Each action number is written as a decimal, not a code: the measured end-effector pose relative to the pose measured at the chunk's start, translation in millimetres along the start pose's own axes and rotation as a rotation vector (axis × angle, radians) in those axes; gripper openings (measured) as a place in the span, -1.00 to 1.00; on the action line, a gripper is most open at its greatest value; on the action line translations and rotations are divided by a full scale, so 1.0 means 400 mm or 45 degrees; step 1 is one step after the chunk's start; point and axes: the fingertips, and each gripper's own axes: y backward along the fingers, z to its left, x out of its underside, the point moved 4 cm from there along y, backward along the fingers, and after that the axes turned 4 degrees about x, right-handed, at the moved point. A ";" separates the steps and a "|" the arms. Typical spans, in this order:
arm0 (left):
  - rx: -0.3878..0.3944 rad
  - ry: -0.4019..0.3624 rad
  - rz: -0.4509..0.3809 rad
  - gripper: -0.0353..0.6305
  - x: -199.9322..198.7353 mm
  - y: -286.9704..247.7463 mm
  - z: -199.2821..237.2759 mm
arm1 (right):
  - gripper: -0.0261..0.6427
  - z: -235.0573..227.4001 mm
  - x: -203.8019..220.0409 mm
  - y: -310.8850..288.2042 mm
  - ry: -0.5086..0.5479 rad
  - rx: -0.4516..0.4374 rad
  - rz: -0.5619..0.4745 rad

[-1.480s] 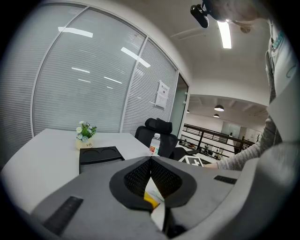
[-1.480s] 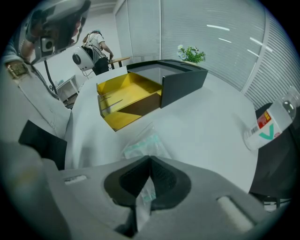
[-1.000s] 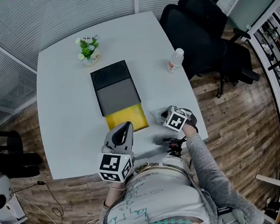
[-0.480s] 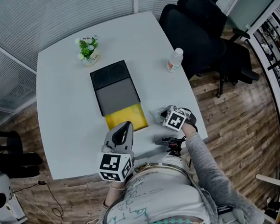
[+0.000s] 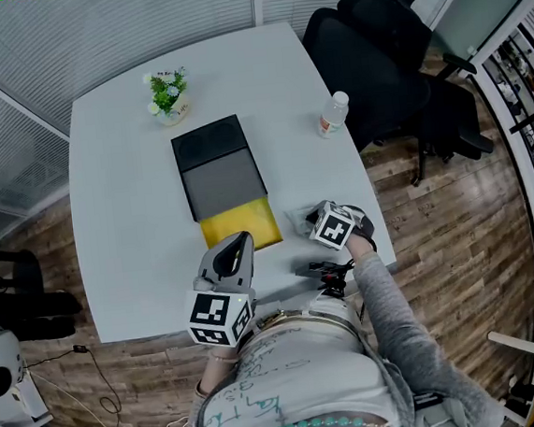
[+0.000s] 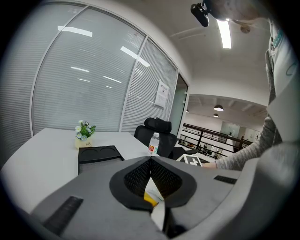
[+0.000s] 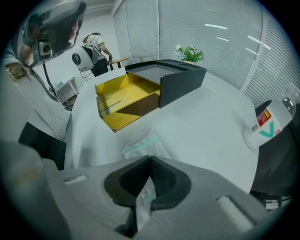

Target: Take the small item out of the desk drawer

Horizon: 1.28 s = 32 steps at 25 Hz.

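Clear plastic packet (image 7: pixel 140 146) (on the white table (image 7: pixel 206 122)) pinched in the closed right gripper (image 7: pixel 150 159); left gripper (image 6: pixel 150 160) closed, empty.

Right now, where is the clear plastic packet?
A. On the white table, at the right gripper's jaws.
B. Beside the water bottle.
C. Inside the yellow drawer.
A: the clear plastic packet lies on the white table, pinched by the shut jaws of the right gripper, outside the yellow drawer.
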 end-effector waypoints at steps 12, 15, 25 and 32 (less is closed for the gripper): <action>0.002 -0.003 -0.004 -0.90 -0.001 -0.004 -0.003 | -0.90 -0.004 0.007 0.003 0.005 0.006 -0.021; 0.004 -0.003 -0.005 -0.90 -0.001 -0.003 -0.004 | -0.87 -0.003 0.014 0.000 0.004 0.003 -0.033; 0.002 0.002 -0.011 -0.90 -0.001 0.002 -0.001 | -0.54 -0.040 0.011 0.080 -0.123 -0.005 -0.153; 0.027 0.009 -0.012 -0.90 -0.001 -0.003 -0.008 | -0.45 -0.035 -0.012 0.151 -0.117 0.025 -0.258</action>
